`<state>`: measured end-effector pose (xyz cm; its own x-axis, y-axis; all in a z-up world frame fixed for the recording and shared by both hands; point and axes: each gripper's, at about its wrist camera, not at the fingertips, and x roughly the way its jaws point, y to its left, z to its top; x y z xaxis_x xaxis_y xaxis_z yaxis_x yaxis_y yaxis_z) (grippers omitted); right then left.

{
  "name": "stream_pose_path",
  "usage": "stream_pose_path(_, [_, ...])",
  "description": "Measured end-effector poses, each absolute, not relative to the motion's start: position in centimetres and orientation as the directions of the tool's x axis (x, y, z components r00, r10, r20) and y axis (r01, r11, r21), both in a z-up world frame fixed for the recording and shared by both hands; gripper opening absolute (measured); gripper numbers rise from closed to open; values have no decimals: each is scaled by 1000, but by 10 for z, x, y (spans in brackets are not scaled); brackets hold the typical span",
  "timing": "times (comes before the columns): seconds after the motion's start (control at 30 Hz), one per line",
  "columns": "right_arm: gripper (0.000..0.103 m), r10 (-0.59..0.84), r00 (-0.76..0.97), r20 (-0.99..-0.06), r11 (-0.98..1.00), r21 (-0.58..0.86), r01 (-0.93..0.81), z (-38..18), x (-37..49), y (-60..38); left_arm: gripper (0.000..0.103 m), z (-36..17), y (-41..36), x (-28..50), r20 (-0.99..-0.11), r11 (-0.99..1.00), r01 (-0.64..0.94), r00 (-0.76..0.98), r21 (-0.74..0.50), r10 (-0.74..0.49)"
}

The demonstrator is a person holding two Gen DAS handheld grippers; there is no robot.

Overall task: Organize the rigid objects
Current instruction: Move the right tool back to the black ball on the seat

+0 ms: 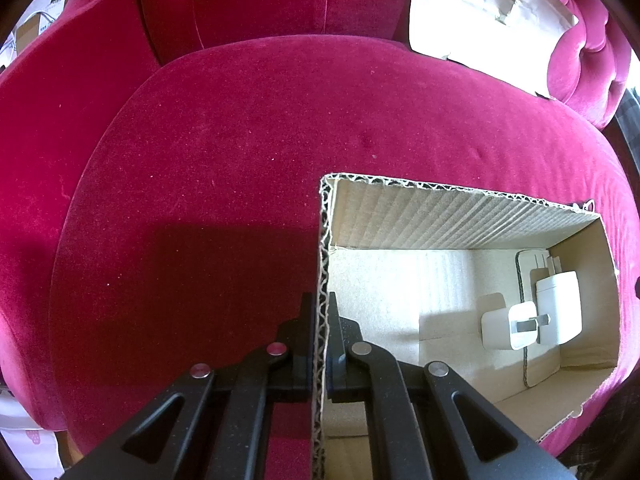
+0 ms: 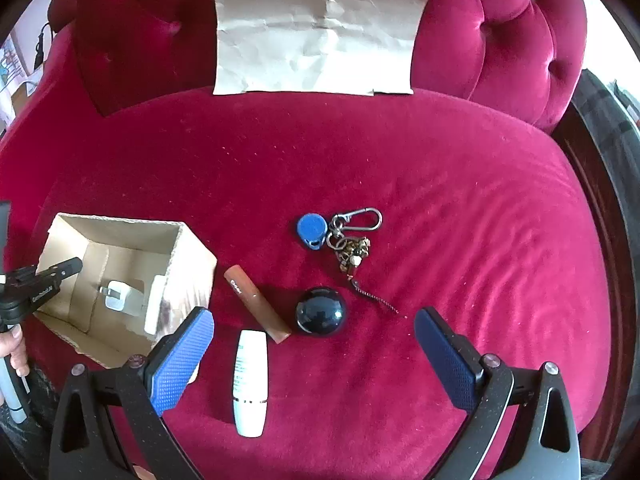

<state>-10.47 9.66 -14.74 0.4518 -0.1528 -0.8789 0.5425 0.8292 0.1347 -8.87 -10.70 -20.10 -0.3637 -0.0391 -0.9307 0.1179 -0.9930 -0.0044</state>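
An open cardboard box (image 1: 460, 208) sits on a red velvet seat, and my left gripper (image 1: 320, 312) is shut on its near wall. Two white plug adapters (image 1: 532, 312) lie inside it. In the right wrist view the box (image 2: 120, 232) is at the left, with the left gripper (image 2: 64, 270) on its rim. My right gripper (image 2: 314, 322) hangs open above a dark blue ball (image 2: 320, 312), with nothing between its fingers. Beside the ball lie a brown tube (image 2: 256, 304), a white tube (image 2: 251, 384) and a key ring with a blue tag (image 2: 312, 229).
A creased sheet of brown paper (image 2: 320, 28) leans on the tufted backrest (image 2: 520, 40). A person's hand (image 2: 14, 348) shows at the lower left edge. The seat's dark wooden frame (image 2: 592, 184) runs down the right side.
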Motion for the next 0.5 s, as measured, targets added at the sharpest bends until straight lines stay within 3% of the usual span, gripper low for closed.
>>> stream_pose_path(0.5, [103, -128, 414, -901, 813, 144, 565, -185, -100, 87, 3, -201, -108, -89, -930, -993, 114, -366, -5, -37])
